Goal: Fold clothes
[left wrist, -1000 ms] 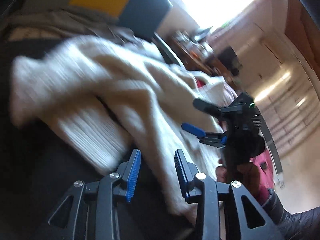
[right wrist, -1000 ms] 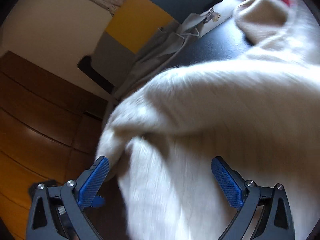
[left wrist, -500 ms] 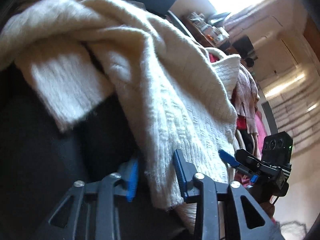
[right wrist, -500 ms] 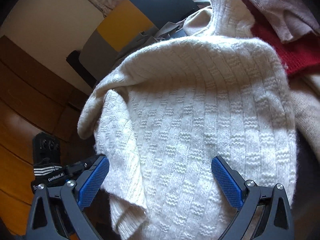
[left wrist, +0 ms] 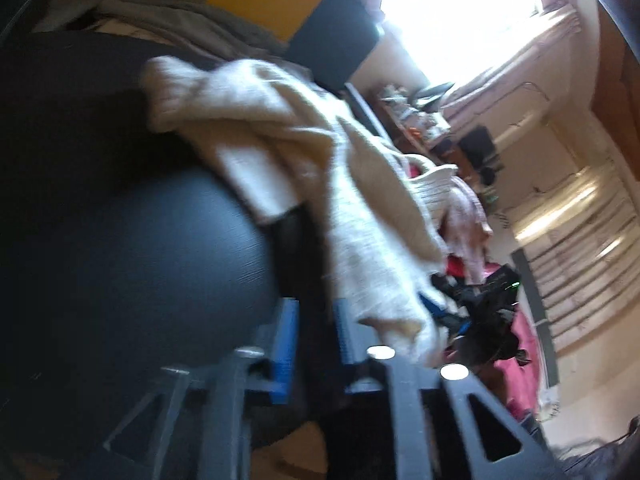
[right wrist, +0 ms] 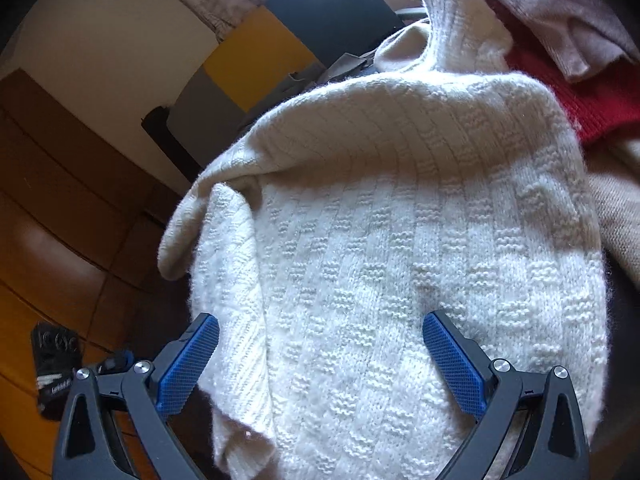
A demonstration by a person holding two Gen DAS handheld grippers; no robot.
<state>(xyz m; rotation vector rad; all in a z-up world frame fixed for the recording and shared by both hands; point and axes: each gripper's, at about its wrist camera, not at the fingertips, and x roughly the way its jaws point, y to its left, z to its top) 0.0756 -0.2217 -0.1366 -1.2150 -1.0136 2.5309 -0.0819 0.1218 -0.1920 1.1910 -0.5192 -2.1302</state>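
Right wrist view shows the cream-white knitted sweater with a block-stitch pattern point(right wrist: 400, 264) spread across most of the frame, its ribbed collar point(right wrist: 452, 20) rising at the far top and a loose fold hanging at its left edge. The right gripper point(right wrist: 320, 360) hovers over the near hem with its blue ribbed pads point(right wrist: 188, 364) spread wide, one on either side of the knit and nothing pinched between them. Far right of the sweater lie a red knitted garment point(right wrist: 596, 104) and a pale pink-grey cloth point(right wrist: 560, 16), with a beige cloth point(right wrist: 616, 200) at the right edge. Beyond the collar stands a cushion with yellow, grey and dark blue panels point(right wrist: 256, 64); brown wooden flooring point(right wrist: 48, 208) fills the left side.

In the blurred left wrist view the same sweater point(left wrist: 304, 168) lies crumpled on a dark black surface point(left wrist: 120, 256), trailing from the far centre toward the near right. The left gripper point(left wrist: 312, 332) sits at the near edge with its jaws narrowed to a small gap; the sweater's hem lies just to the right of them, and whether it touches the right finger cannot be told. The right gripper point(left wrist: 480, 308) appears as a dark shape near the hem's right side. A bright window point(left wrist: 460, 12) glares at the far top
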